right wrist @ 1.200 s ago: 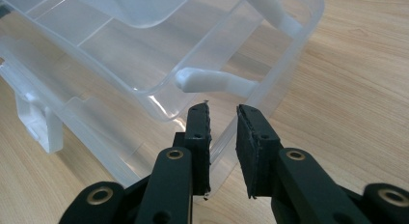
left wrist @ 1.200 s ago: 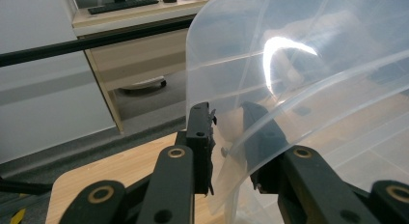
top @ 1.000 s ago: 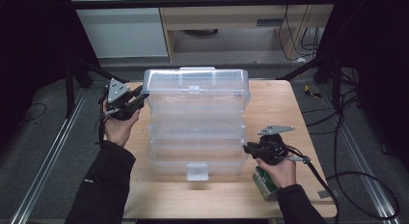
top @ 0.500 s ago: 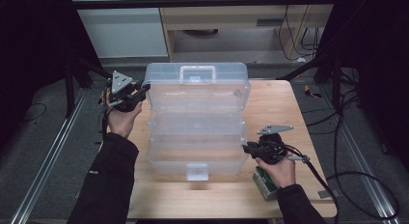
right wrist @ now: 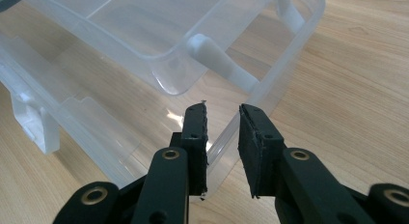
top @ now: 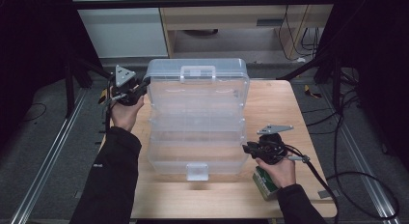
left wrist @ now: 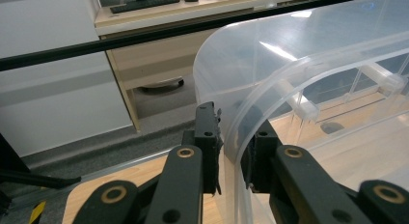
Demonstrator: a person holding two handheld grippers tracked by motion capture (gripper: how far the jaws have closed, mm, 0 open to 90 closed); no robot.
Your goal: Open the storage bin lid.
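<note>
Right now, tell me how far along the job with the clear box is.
Done: the lid is swung up and back, so the clear box lies open. In hand: the left gripper pinches the lid's edge, while the right gripper straddles the box's rim. Left: letting the lid settle and releasing both.

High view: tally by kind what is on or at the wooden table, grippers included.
Clear plastic tiered storage box: 1
Small green box under the right hand: 1
Black two-jaw grippers: 2, the left gripper clamped on the box's lid edge, the right gripper with jaws astride the box's lower rim
Total: 4
</note>
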